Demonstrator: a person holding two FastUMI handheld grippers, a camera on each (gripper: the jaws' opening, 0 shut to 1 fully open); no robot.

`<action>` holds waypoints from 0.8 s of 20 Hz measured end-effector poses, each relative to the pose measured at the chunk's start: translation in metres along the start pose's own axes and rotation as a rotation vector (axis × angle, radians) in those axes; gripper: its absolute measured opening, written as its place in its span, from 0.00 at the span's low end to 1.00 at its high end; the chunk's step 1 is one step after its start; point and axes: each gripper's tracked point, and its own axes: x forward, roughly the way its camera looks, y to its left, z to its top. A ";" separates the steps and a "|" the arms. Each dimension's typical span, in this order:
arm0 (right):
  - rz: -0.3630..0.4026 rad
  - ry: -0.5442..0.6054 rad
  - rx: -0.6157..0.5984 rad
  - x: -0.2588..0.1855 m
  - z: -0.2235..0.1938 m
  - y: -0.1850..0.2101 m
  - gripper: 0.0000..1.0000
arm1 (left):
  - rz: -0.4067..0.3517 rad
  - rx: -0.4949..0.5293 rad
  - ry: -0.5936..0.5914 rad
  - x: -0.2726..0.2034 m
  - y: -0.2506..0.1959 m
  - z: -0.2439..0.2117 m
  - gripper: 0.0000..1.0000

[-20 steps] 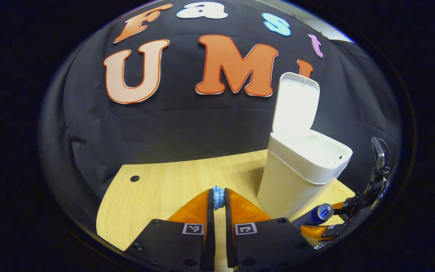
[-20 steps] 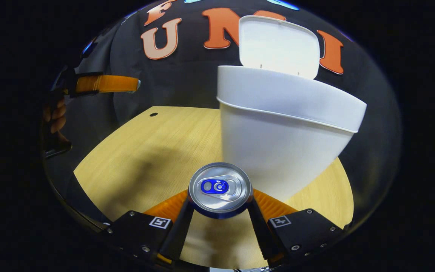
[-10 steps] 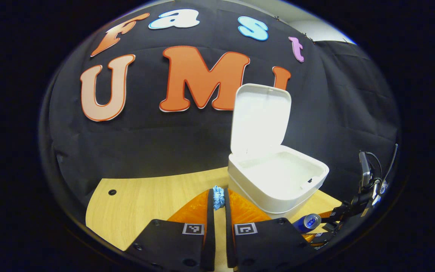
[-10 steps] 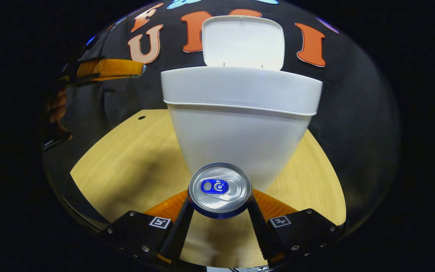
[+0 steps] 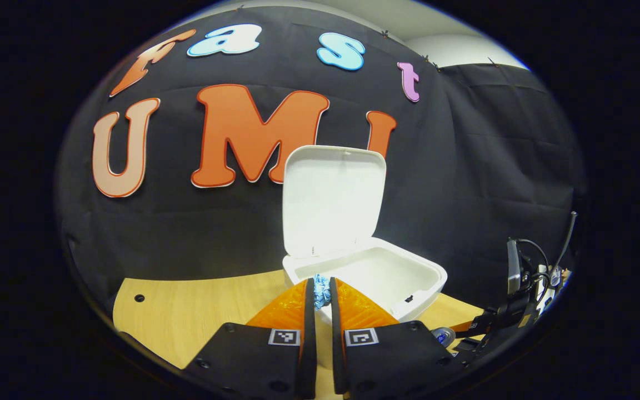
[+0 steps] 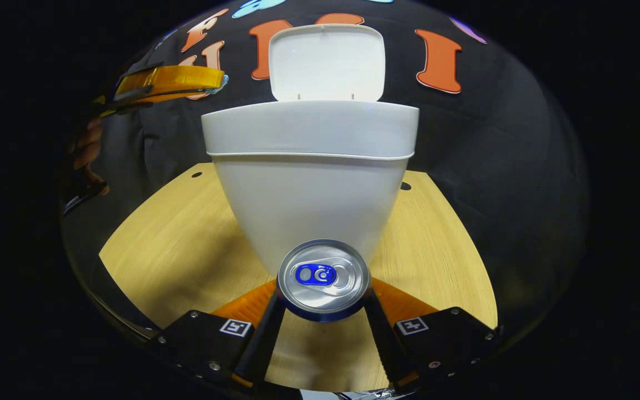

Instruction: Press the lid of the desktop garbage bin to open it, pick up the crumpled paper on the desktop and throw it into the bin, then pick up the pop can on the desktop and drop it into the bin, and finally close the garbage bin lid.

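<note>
The white bin (image 5: pixel 364 278) stands on the wooden desktop with its lid (image 5: pixel 331 200) raised upright. My left gripper (image 5: pixel 320 291) is shut on a small blue crumpled paper (image 5: pixel 320 289), held high at the near rim of the bin's opening. In the right gripper view the bin (image 6: pixel 309 189) rises straight ahead, lid (image 6: pixel 325 64) up behind it. My right gripper (image 6: pixel 323 289) is shut on the pop can (image 6: pixel 323 278), whose silver top with a blue tab faces the camera, low in front of the bin's wall. The left gripper (image 6: pixel 217 83) appears at upper left there.
The wooden desktop (image 6: pixel 175 250) extends on both sides of the bin, with a small hole (image 6: pixel 196 174) at its far left and another (image 6: pixel 405 186) at the right. A hand (image 6: pixel 84 161) holds the left gripper. The right gripper with cables (image 5: pixel 520 300) sits at the bin's right.
My left gripper rose and swung toward the bin, bringing the paper to the rim of the opening. The right gripper with the can shifted so the bin stands centred ahead.
</note>
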 end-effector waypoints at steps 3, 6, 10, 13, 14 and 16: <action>-0.003 -0.016 0.004 -0.007 0.007 -0.007 0.80 | -0.023 -0.009 0.009 0.005 -0.016 -0.003 0.15; -0.011 -0.033 0.007 -0.011 0.016 -0.013 0.80 | -0.030 0.005 0.028 0.011 -0.024 -0.011 0.15; -0.033 -0.074 -0.002 -0.022 0.035 -0.026 0.80 | -0.030 0.002 0.058 0.010 -0.029 -0.022 0.15; -0.047 -0.108 -0.009 -0.035 0.053 -0.036 0.75 | -0.033 0.002 0.076 0.009 -0.030 -0.029 0.22; -0.055 -0.122 -0.010 -0.038 0.060 -0.039 0.80 | -0.033 0.004 0.087 0.007 -0.030 -0.031 0.27; -0.062 -0.160 0.012 -0.044 0.078 -0.043 0.80 | -0.035 0.007 0.079 0.005 -0.032 -0.031 0.27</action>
